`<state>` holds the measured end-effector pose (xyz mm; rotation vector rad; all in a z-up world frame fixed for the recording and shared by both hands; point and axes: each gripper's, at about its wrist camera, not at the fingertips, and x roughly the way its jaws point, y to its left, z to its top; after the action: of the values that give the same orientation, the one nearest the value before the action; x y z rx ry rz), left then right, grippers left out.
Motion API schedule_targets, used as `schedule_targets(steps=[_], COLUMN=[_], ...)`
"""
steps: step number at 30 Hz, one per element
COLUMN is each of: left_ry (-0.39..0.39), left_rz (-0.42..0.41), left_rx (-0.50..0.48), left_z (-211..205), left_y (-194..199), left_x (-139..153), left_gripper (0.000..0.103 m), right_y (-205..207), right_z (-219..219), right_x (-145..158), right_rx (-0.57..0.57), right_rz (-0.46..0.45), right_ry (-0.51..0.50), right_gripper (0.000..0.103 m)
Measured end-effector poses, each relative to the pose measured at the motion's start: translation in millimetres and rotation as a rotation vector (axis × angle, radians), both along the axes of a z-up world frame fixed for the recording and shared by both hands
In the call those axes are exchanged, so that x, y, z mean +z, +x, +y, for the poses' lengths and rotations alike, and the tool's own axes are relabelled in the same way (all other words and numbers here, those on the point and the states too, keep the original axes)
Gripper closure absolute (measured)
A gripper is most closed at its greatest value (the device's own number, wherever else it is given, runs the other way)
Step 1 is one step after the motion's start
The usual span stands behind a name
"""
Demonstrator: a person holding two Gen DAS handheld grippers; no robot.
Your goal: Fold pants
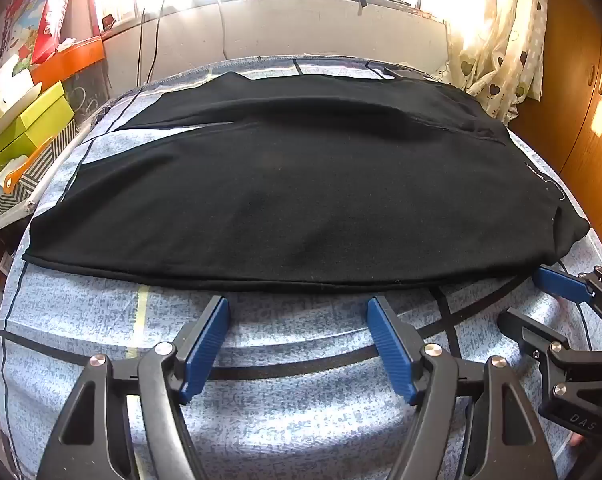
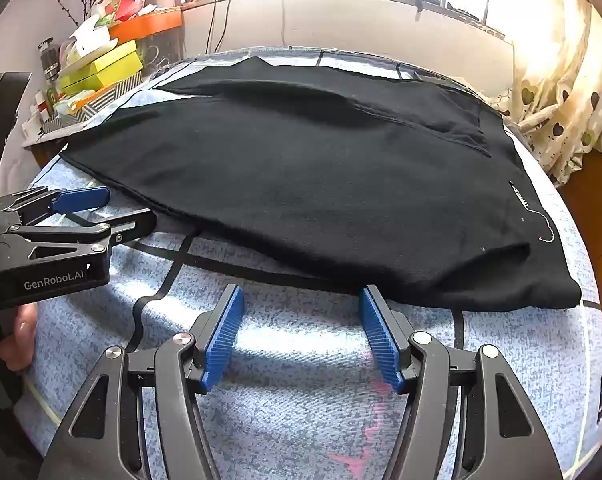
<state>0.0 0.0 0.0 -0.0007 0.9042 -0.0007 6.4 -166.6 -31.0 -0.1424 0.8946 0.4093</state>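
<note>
Both sets of jaws stand spread wide with nothing between them. The left gripper (image 1: 297, 344) sits low over the blue-grey patterned bedsheet (image 1: 301, 412), its blue ribbed fingers (image 1: 205, 344) stopping just short of the near hem of the black pants (image 1: 293, 184). The right gripper (image 2: 301, 334) is beside it, equally open, with one blue pad tip right at the edge of the pants (image 2: 301, 184) near the corner closest to it; whether it touches the cloth I cannot tell. The pants lie spread flat across the middle of the bed, a long raised fold running across the far part and a small white embroidered mark near the right edge. Beyond the bed, a bright window and a heart-print curtain (image 1: 501, 48) on the right; on the left, a cluttered shelf with yellow-green boxes (image 1: 25, 128).
</note>
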Motion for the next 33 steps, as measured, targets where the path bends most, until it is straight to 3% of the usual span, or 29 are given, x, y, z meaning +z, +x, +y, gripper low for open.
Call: schedule_targets(steps=[33], left_ry=[0.002], left_rz=[-0.001], left_rx=[0.000], left_z=[0.4], left_y=[0.0], left_x=[0.0], left_gripper=[0.029], right_y=[-0.9], right_z=[1.2], right_x=[0.3], right_rx=[0.000], right_rz=[-0.001], right_ry=[0.000], right_gripper=[0.042])
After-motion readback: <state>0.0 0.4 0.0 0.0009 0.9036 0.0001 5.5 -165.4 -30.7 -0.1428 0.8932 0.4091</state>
